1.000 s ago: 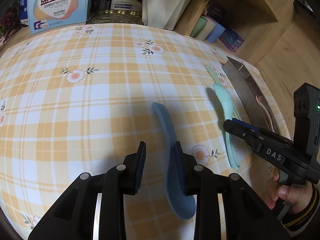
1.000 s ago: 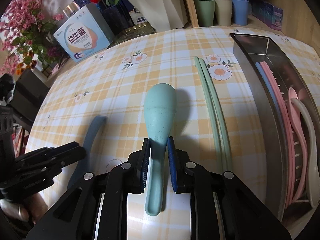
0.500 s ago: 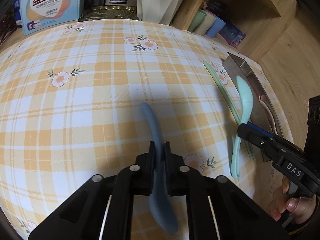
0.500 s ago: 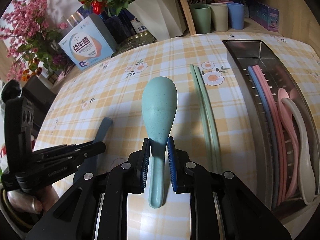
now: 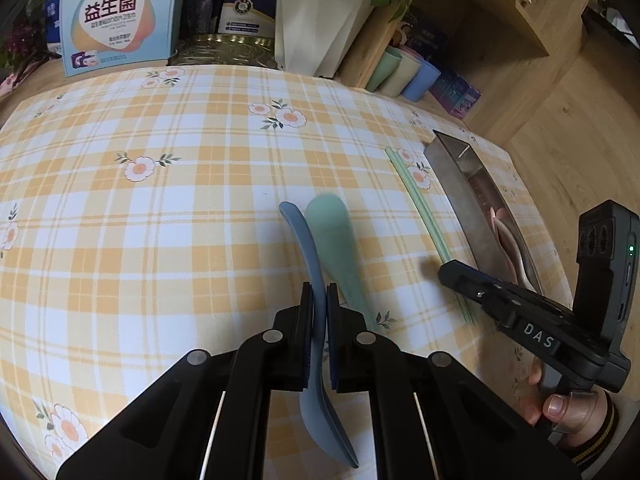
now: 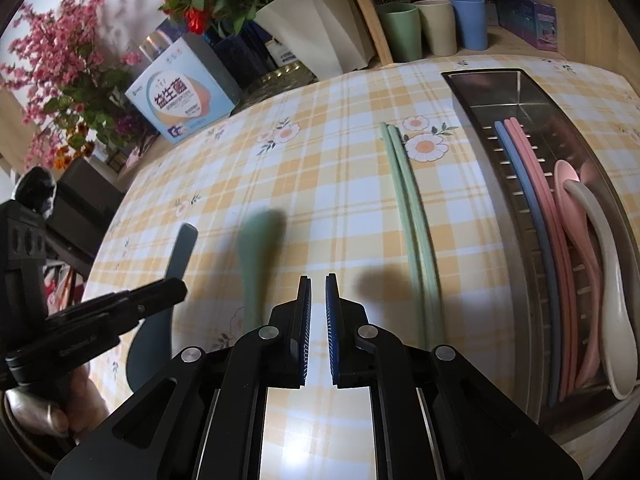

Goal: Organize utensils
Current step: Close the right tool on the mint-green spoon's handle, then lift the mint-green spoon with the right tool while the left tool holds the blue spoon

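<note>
My left gripper is shut on the handle of the blue spoon, which hangs a little above the checked cloth with its bowl toward the camera. The green spoon is blurred and lies free to the left of my right gripper. That gripper's jaws are closing, with a narrow gap and nothing between them. Green chopsticks lie on the cloth just right of it. The steel tray at the right holds blue and pink chopsticks, a pink spoon and a cream spoon.
At the table's far edge stand a blue-and-white box, a white plant pot and three cups. Wooden floor lies beyond the tray. A hand grips the right tool.
My left gripper closed on the blue spoon and raised it. The green spoon has left my right gripper's jaws and now sits blurred to their left; those jaws have narrowed.
</note>
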